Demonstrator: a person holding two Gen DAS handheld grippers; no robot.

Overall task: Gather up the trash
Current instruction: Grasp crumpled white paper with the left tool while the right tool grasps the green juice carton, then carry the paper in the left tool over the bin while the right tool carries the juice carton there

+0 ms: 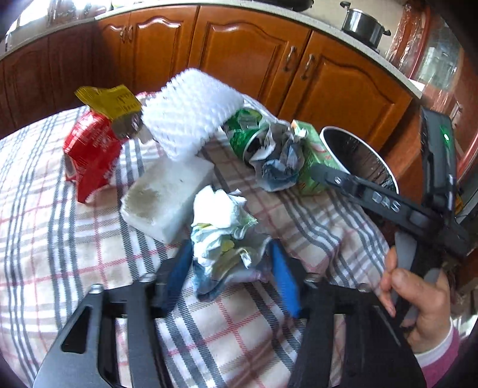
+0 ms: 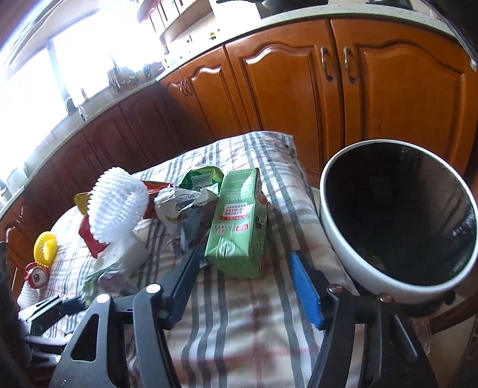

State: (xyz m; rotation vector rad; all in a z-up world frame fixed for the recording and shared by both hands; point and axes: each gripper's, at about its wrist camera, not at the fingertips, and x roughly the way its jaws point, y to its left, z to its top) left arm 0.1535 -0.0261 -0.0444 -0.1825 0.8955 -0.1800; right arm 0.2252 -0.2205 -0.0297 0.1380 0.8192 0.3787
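Trash lies on a table with a plaid cloth. My left gripper has its blue fingers on both sides of a crumpled paper wad; they look closed on it. My right gripper is open just short of a green carton, which also shows in the left wrist view. A white bin with a black liner stands at the table's right edge. Also on the cloth are white foam netting, a white foam block, a red wrapper, a green can and grey crumpled paper.
Wooden kitchen cabinets run behind the table under a countertop with a steel pot. A yellow ring and a red can lie at the table's left end. The right gripper and the person's hand show in the left wrist view.
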